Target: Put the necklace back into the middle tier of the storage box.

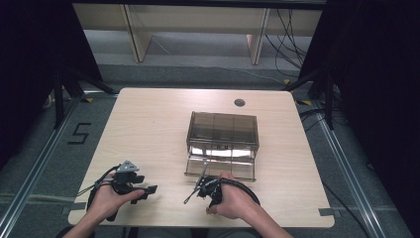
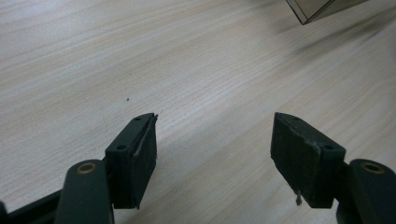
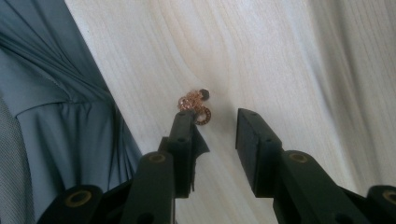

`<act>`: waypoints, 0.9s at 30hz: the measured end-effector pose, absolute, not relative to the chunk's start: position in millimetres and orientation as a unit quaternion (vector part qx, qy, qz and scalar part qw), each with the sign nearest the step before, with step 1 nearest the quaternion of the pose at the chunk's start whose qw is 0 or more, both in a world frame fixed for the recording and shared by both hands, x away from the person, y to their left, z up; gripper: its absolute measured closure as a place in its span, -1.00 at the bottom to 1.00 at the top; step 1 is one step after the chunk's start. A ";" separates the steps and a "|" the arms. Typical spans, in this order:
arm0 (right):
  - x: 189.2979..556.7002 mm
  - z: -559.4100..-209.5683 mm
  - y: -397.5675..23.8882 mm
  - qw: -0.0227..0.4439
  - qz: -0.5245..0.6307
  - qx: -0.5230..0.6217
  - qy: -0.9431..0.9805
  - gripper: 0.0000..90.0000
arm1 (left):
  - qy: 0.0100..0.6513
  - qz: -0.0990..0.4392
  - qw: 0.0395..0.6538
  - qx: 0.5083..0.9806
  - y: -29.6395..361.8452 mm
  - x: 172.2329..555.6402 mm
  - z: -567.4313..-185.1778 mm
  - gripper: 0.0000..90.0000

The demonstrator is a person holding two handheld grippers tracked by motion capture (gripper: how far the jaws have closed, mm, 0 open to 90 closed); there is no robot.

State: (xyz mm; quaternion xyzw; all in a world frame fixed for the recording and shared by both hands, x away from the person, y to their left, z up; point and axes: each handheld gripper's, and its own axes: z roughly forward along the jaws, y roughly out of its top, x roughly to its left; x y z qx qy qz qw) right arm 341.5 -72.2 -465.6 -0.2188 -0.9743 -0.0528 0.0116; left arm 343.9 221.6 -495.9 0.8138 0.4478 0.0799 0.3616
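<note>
A small gold-coloured piece of jewellery (image 3: 194, 103) with a dark bead lies on the pale wooden table (image 1: 148, 129) close to its front edge. My right gripper (image 3: 217, 119) points down at it with the jaws apart; the left jaw's tip sits right at the ornament and the other jaw stands clear of it. In the high view the right gripper (image 1: 210, 203) is under the person's right hand, just in front of a smoky see-through box (image 1: 222, 130) whose bottom drawer (image 1: 220, 166) is pulled out. My left gripper (image 1: 148, 191) rests at the front left, open and empty (image 2: 215, 123).
A corner of the box (image 2: 317, 9) juts into the left gripper view. The person's blue-grey clothing (image 3: 56, 116) hangs past the table's front edge. A cable hole (image 1: 239, 102) sits near the table's back edge. Dark curtains and stands flank the table.
</note>
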 end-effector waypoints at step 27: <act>341.3 -476.7 -57.0 0.018 -0.034 -0.241 -0.970 0.75 | 0.451 0.088 0.358 0.813 221.3 342.8 -495.2 -0.31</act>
